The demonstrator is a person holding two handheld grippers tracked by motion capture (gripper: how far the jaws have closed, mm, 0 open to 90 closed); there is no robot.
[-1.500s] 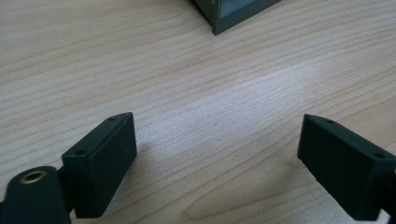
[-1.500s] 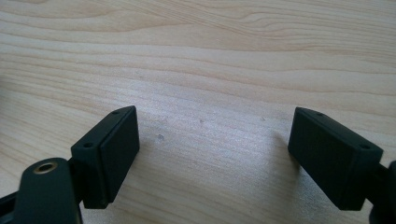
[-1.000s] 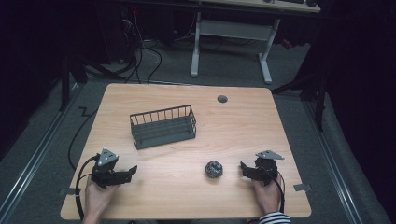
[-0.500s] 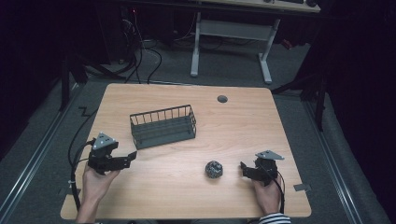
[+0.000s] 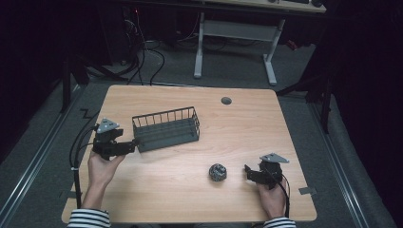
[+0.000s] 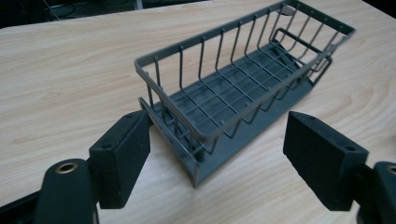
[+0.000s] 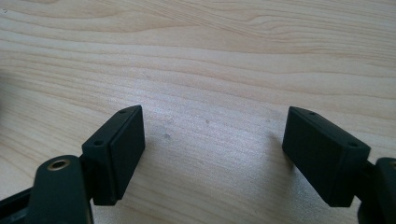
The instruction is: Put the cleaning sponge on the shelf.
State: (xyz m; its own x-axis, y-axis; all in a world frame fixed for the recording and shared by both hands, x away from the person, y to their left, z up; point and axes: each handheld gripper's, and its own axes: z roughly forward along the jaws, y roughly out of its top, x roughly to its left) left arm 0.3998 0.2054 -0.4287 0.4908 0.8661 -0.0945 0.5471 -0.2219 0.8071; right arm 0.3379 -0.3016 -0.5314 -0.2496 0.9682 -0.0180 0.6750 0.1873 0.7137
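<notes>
A dark grey wire basket (image 5: 166,127) stands on the wooden table (image 5: 256,123), left of the middle. My left gripper (image 5: 133,144) is open at the basket's left end. In the left gripper view its jaws stand on either side of the near corner of the basket (image 6: 243,88), which holds nothing. A small dark round object (image 5: 217,172) lies toward the front right. My right gripper (image 5: 247,171) is open just right of it, low over bare wood (image 7: 210,70), with nothing between its jaws.
A round cable hole (image 5: 226,100) sits near the table's far edge. A cable (image 5: 78,152) trails from the left gripper off the table's left side. Beyond the far edge stands a white desk frame (image 5: 237,33) among floor cables.
My left gripper has moved forward and right from the front left corner up to the basket's left end. The right gripper and the round object have stayed put.
</notes>
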